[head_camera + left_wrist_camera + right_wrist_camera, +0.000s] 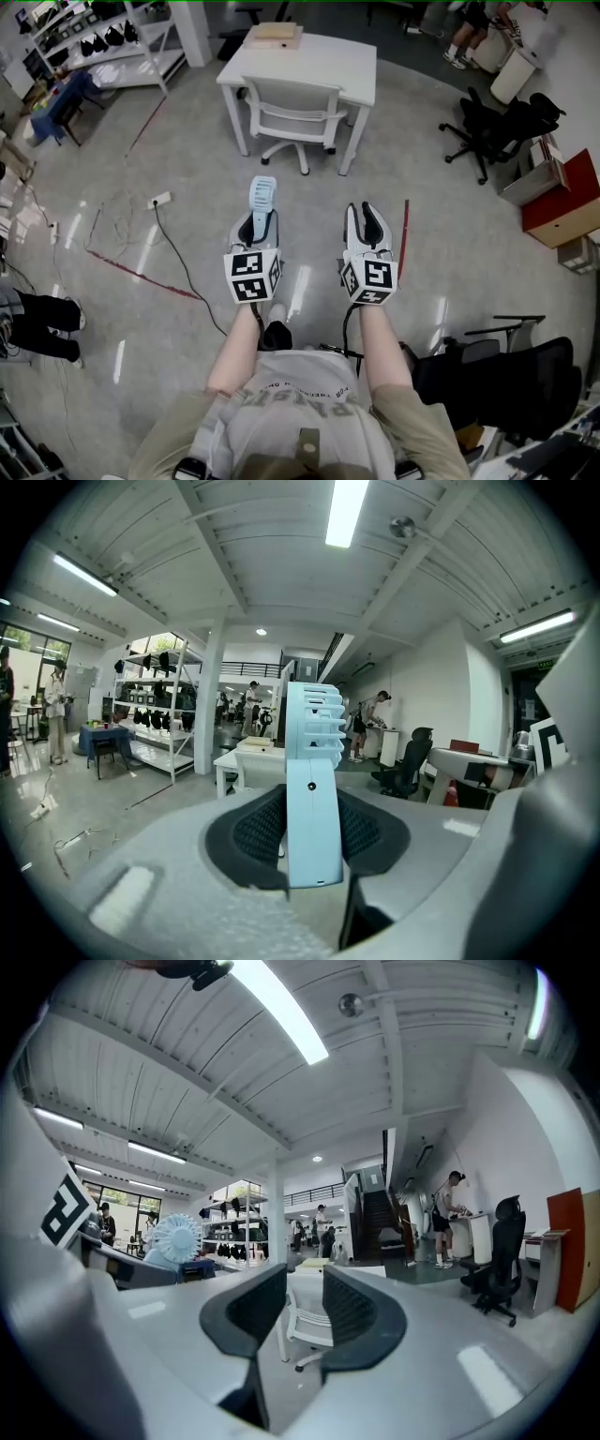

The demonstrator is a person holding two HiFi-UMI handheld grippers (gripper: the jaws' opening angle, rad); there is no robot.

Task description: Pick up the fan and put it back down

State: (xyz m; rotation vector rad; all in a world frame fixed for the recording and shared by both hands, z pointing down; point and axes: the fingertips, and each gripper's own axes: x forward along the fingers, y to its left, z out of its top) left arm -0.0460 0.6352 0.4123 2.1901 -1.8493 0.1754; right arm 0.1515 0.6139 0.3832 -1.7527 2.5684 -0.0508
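Note:
A pale blue hand-held fan [262,195] sticks out forward from my left gripper [256,225], which is shut on its handle. In the left gripper view the fan [312,780] stands upright between the black pads, seen edge-on, its grille head on top. My right gripper [367,221] hangs beside it to the right, its jaws a little apart with nothing between them. In the right gripper view the fan's round head [174,1237] shows off to the left, past the right gripper [306,1309]. Both grippers are held in the air above the floor.
A white desk [309,66] with a white swivel chair [292,117] stands straight ahead, a flat box [274,36] on its far corner. Black office chairs [495,127] and red boxes [567,202] stand at right, cables and a power strip [160,200] lie on the floor at left.

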